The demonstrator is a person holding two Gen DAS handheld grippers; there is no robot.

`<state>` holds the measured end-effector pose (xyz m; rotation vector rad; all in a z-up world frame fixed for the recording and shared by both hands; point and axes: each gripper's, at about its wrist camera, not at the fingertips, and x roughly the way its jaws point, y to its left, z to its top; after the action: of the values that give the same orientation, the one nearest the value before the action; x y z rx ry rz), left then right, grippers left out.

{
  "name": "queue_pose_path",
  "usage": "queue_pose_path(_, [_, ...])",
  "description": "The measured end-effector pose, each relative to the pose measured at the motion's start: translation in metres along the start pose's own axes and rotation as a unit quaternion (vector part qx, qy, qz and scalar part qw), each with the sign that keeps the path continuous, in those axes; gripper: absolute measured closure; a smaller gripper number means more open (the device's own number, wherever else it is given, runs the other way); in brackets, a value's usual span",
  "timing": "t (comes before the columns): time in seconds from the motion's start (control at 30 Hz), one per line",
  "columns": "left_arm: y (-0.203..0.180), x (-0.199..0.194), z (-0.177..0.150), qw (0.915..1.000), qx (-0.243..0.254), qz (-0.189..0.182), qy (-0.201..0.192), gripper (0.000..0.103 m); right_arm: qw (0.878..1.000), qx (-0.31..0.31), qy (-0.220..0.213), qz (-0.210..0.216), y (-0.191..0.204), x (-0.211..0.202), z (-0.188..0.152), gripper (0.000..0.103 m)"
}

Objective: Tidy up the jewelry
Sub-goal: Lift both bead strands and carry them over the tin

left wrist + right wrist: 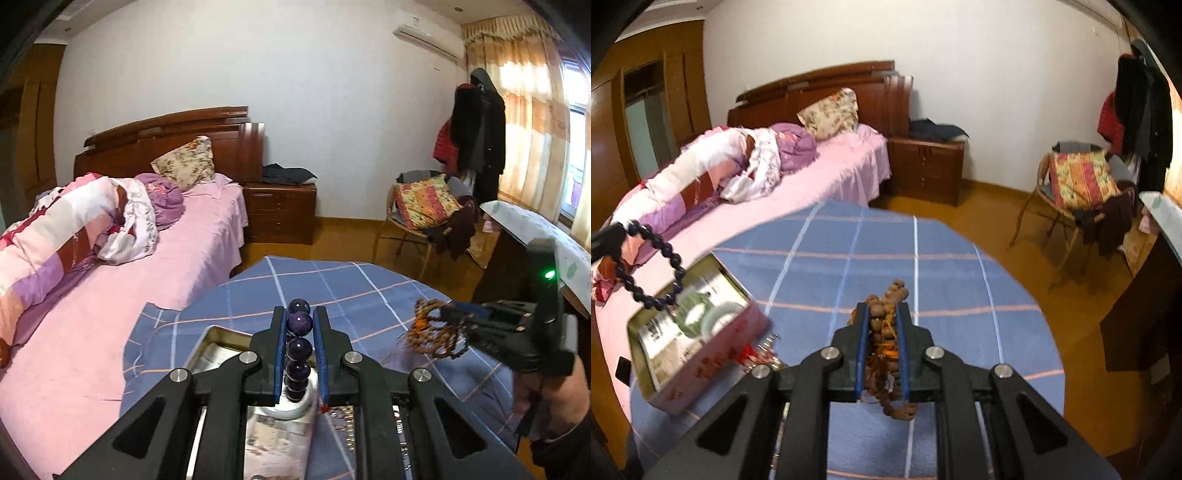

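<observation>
My left gripper (300, 314) is shut on a dark purple bead bracelet (298, 347), whose loop (653, 266) hangs above the open pink tin box (713, 365) at the left of the right wrist view. A white bangle (718, 319) lies inside the tin. My right gripper (882, 310) is shut on a bunch of brown wooden beads (886, 332) with an orange tassel, lifted above the blue checked tablecloth (923, 258). The left wrist view shows this bunch (432, 332) held at the right in the right gripper (448, 314).
Silver jewelry with red parts (761, 354) lies on the cloth beside the tin. A pink bed (129, 277) stands to the left of the table. A chair with cushions (1082, 181), a wooden nightstand (923, 166) and a dark cabinet (1137, 314) are farther off.
</observation>
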<state>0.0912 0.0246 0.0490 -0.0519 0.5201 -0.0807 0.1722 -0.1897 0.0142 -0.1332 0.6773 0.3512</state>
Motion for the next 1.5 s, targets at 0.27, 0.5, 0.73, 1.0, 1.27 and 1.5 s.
queue_pose_path(0.27, [0.028,-0.004,-0.009,0.9995,-0.015,0.028,0.006,0.089,0.998,-0.025,-0.032,0.044,0.041,-0.014,0.022,0.087])
queue_pose_path(0.5, [0.050,-0.006,-0.022,0.9982,-0.034,0.045,0.018,0.089,0.994,-0.051,-0.035,0.091,0.084,-0.010,0.027,0.087])
queue_pose_path(0.73, [0.066,-0.002,-0.034,0.9967,-0.049,0.055,0.034,0.089,0.988,-0.074,-0.025,0.134,0.123,0.001,0.022,0.087])
queue_pose_path(1.0, [0.076,0.004,-0.043,0.9948,-0.062,0.064,0.050,0.089,0.984,-0.080,-0.009,0.162,0.149,0.013,0.013,0.087])
queue_pose_path(1.27, [0.084,0.010,-0.054,0.9929,-0.072,0.067,0.067,0.089,0.981,-0.079,0.010,0.179,0.164,0.026,0.000,0.087])
queue_pose_path(1.5, [0.087,0.015,-0.063,0.9918,-0.075,0.067,0.078,0.089,0.979,-0.084,0.025,0.182,0.172,0.036,-0.009,0.087])
